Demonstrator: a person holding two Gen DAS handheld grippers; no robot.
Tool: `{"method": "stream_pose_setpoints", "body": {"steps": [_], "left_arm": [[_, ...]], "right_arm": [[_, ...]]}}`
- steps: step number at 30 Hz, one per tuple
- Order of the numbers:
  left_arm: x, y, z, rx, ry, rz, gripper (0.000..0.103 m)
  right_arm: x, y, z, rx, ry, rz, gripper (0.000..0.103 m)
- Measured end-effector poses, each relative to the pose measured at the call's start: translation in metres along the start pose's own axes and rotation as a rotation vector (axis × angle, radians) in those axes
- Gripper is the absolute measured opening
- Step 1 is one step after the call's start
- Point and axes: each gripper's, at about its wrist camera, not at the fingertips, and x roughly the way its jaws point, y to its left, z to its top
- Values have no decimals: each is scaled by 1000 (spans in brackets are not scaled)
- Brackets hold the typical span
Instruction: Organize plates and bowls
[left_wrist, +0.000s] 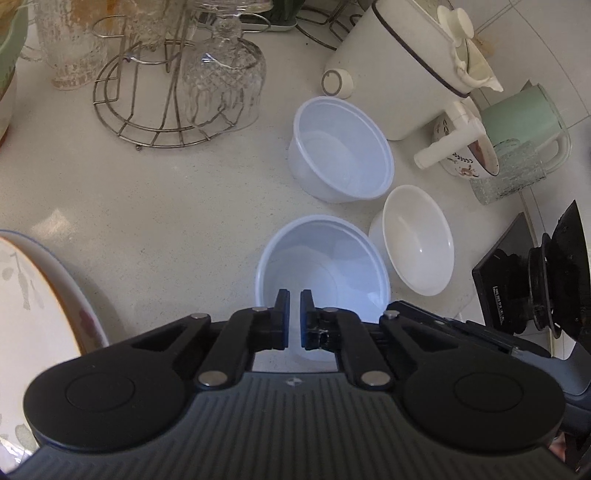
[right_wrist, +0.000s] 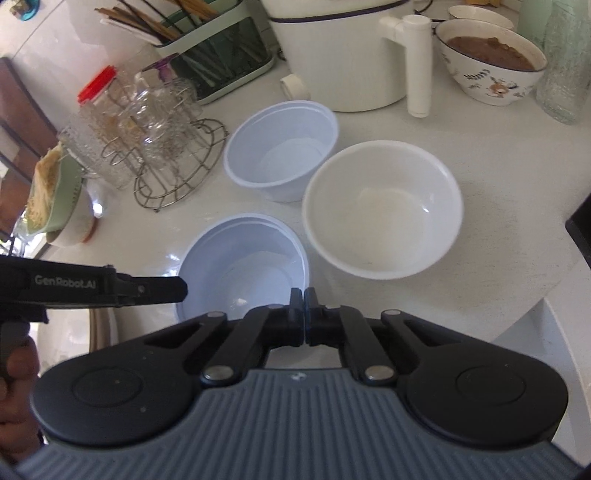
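Nearest in the left wrist view, the left gripper hangs over the closest pale blue plastic bowl, its fingers drawn close with only a thin gap between them and nothing pinched. At the left edge sits a flowered plate, only partly in frame. In the right wrist view the right gripper has its fingers pressed together, empty, at the near rim of that same bowl — whether they touch the rim I cannot tell.

Just to the right of the near bowl stands a white bowl, its rim almost against it. Behind the two sits a second pale blue bowl, upright and empty, close by the white one. All three rest on the white counter.

Further back on the left is a wire rack with an upturned cut-glass cup on it. Behind the bowls stands a large white appliance — beside it a patterned bowl filled with something brown. At the far back is a green holder of chopsticks.
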Motion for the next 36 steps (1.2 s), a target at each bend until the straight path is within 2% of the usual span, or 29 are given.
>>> {"method": "stream_pose_setpoints", "body": {"steps": [7,10,15,18,21,23,31,36], "left_arm": [[-22,14,-4,9,-57,54,6],[-23,22,-3,-1,-53,80,8],[-20,30,-2,-8,-40,67,23],[-17,28,-1,-3,-37,48,26],[-11,23,0,13,-30,43,26],[-6,20,1,12,-18,38,26],[5,13,3,30,3,42,24],[8,8,2,64,3,57,14]], "right_arm": [[7,18,0,-14,19,45,3],[9,24,-2,-17,25,52,3],[-7,30,0,-23,-48,57,6],[-13,30,2,-38,-80,34,7],[-13,27,2,-30,-75,25,19],[-12,23,1,-11,-68,11,32],[-2,13,-7,18,-73,-39,31],[10,13,-8,11,-50,-34,30]]}}
